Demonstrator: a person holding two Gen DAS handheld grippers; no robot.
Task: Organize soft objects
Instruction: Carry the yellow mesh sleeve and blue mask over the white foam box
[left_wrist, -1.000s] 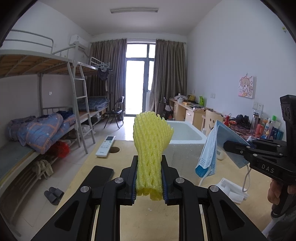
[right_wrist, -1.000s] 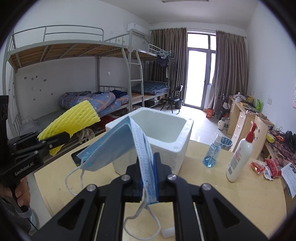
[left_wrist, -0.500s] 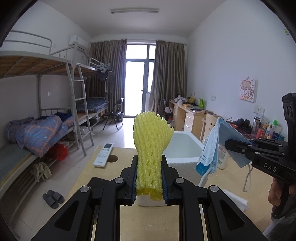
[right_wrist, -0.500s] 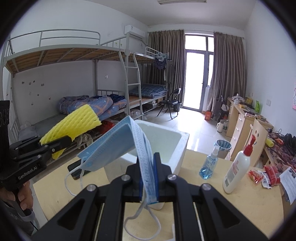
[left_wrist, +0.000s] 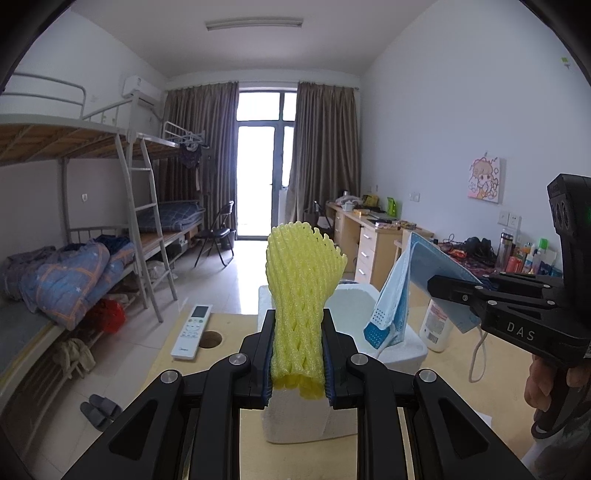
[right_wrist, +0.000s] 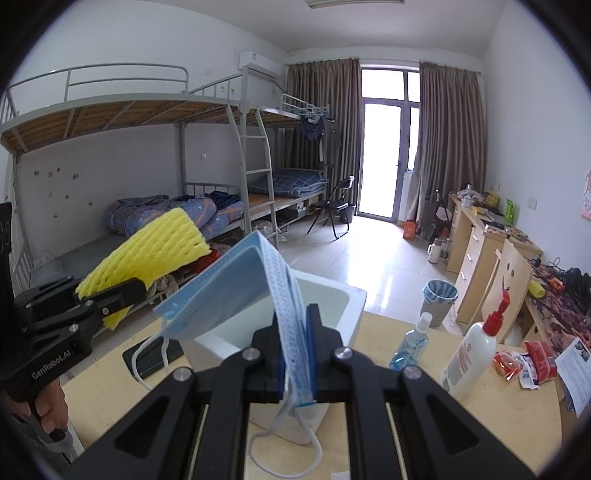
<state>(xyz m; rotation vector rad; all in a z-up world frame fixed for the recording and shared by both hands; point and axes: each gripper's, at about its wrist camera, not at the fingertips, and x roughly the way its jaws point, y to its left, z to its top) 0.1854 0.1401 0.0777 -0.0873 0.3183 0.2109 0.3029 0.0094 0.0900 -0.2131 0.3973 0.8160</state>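
The left claw (left_wrist: 297, 363) is closed on a yellow foam fruit net (left_wrist: 300, 295), which stands upright between its pads, above the near end of the white foam box (left_wrist: 354, 299). The right claw (right_wrist: 295, 360) is clamped on a blue face mask (right_wrist: 236, 284); the mask body fans out to the left and its ear loops hang down over the box. The box sits on the wooden table (right_wrist: 491, 417). A remote control (left_wrist: 192, 326) lies near the table's far left edge. A blue spray bottle (right_wrist: 410, 343) and a white pump bottle (right_wrist: 471, 356) stand right of the box.
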